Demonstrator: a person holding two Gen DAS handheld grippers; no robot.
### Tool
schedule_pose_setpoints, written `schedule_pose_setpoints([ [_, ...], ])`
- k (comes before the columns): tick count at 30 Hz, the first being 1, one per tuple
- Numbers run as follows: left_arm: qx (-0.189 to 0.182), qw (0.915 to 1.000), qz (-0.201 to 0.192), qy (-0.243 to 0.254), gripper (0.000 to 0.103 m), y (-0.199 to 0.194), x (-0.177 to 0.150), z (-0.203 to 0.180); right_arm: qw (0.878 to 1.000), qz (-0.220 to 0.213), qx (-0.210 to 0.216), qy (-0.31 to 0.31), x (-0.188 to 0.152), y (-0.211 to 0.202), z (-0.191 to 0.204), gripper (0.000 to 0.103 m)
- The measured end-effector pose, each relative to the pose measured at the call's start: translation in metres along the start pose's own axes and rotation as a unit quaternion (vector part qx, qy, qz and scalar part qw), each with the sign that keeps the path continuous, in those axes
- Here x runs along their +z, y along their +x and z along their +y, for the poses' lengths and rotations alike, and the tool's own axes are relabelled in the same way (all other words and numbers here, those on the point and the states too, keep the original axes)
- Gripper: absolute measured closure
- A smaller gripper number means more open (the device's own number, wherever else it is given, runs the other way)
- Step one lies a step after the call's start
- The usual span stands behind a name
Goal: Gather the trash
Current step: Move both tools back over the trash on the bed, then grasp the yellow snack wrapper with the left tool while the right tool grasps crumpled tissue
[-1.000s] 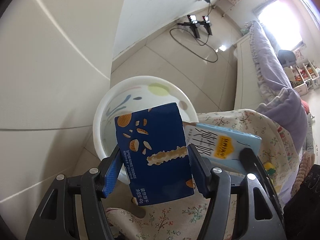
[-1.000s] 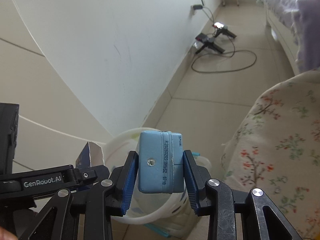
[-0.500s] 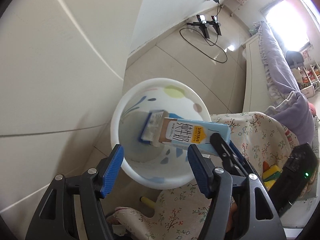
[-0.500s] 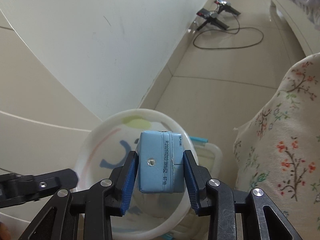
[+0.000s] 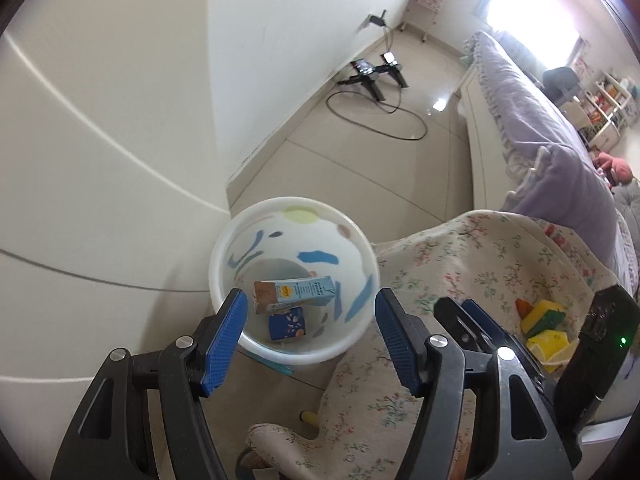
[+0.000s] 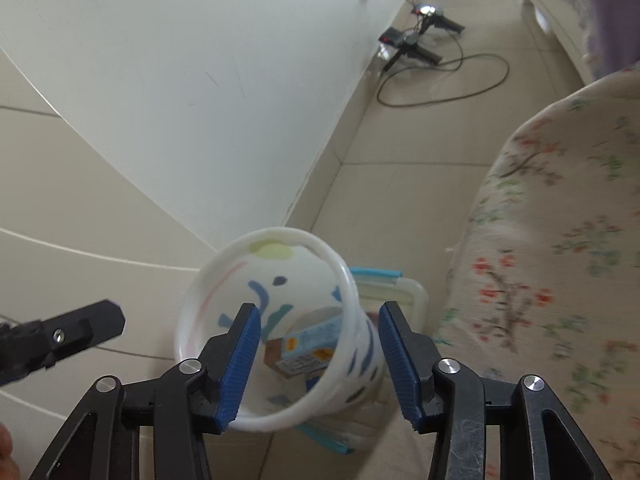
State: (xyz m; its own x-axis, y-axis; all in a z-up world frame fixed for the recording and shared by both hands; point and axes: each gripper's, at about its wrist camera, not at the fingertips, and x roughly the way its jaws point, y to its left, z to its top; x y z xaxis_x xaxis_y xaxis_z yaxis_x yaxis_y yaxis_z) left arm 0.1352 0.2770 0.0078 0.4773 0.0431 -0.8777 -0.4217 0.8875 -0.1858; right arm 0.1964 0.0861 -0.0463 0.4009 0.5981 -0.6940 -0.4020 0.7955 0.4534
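**Both cartons in the bin, both tools empty**

Your left tool hangs above the white patterned waste bin with its jaws wide apart and nothing between them. Down in the bin lie the dark blue snack box and, across it, the light blue drink carton.

Your right tool has just been opening; its jaws stand apart over the rim with nothing between the pads, and the drink carton shows below it inside the bin.

To the right, on the bench under the floral cloth, yellow-and-green wrappers wait, probably the next trash.

Risks: the bin looks light, so clipping its rim as you pull away could tip it. The cloth may snag a jaw when you reach for the wrappers.

Print on both cartons is too small to read here.
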Motion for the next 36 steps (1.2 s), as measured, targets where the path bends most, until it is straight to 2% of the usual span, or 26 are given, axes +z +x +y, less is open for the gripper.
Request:
schedule_pose_setpoints([
  [6, -0.029, 0.9986, -0.011, 0.043, 0.034, -0.031, -0.019, -0.047, 0.999, -0.044, -0.018, -0.011, -0.010, -0.083, -0.018, 0.045],
  [11, -0.063, 0.9934, -0.016, 0.094, 0.034, -0.054, -0.045, -0.104, 0.994, -0.096, -0.046, -0.002, -0.019, -0.161, -0.042, 0.044],
  [17, -0.122, 0.9812, 0.030, 0.146, 0.034, -0.054, -0.085, -0.181, 0.982, -0.147, -0.119, 0.019, -0.031, -0.245, -0.082, 0.035],
  [20, -0.144, 0.9753, 0.064, 0.154, 0.034, -0.041, -0.100, -0.210, 0.975, -0.157, -0.150, 0.034, -0.038, -0.280, -0.107, 0.034],
  [22, -0.152, 0.9722, 0.080, 0.159, 0.034, -0.032, -0.112, -0.227, 0.969, -0.162, -0.184, 0.034, -0.043, -0.300, -0.122, 0.028],
  [25, -0.157, 0.9672, 0.109, 0.168, 0.034, -0.014, -0.129, -0.249, 0.959, -0.163, -0.227, 0.054, -0.050, -0.316, -0.152, 0.026],
  [28, -0.153, 0.9639, 0.133, 0.172, 0.034, 0.008, -0.143, -0.265, 0.953, -0.154, -0.243, 0.094, -0.060, -0.324, -0.187, 0.026],
  [33, -0.147, 0.9590, 0.159, 0.183, 0.034, 0.040, -0.167, -0.283, 0.946, -0.113, -0.261, 0.156, -0.081, -0.308, -0.235, 0.026],
  [36, -0.139, 0.9554, 0.169, 0.198, 0.034, 0.055, -0.178, -0.294, 0.943, -0.085, -0.242, 0.211, -0.095, -0.294, -0.265, 0.026],
])
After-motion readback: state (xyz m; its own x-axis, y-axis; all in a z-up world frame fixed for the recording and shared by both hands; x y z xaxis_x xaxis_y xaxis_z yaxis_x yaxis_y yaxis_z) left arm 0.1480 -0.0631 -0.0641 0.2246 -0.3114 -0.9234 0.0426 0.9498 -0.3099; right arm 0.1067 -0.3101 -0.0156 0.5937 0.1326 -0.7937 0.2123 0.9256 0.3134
